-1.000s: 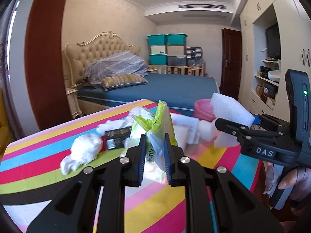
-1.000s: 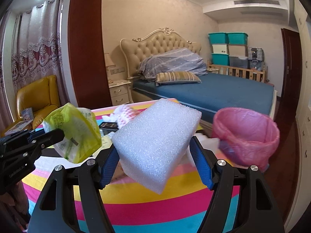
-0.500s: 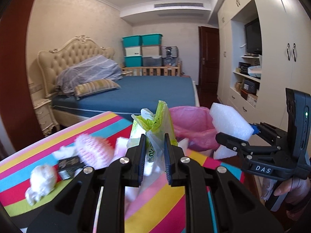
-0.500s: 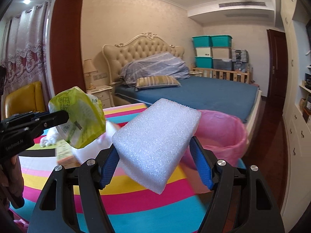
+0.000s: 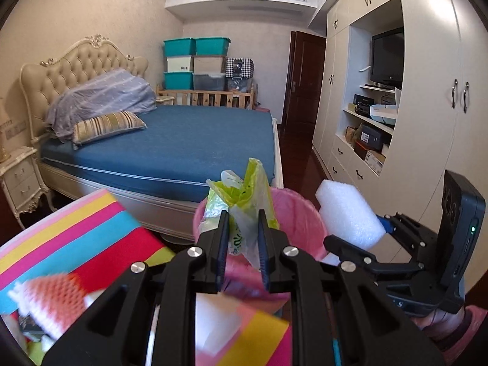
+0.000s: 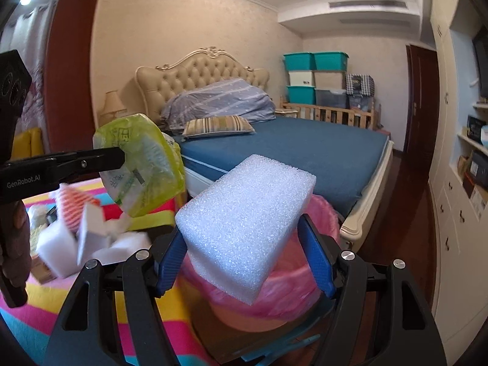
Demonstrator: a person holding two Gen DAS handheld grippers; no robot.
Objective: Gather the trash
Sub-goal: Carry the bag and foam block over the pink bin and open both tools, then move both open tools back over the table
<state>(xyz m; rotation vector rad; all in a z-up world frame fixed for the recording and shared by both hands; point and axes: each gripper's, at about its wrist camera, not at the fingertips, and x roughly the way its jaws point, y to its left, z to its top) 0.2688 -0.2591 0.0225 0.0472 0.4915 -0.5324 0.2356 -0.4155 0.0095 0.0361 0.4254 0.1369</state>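
At the centre of the left wrist view, a green plastic wrapper is pinched between the narrowly closed jaws of the left gripper. A white foam block is clamped in the right gripper, before the pink-lined bin.

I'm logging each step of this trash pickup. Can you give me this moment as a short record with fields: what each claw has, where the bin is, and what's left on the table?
left claw: shut on green plastic wrapper
right claw: shut on white foam block
bin: pink-lined trash bin, just beyond both claws, past the table edge
carried items: both held above or near the bin's rim, not yet released
table: striped tablecloth
left on table: orange foam net, white scraps, blurred
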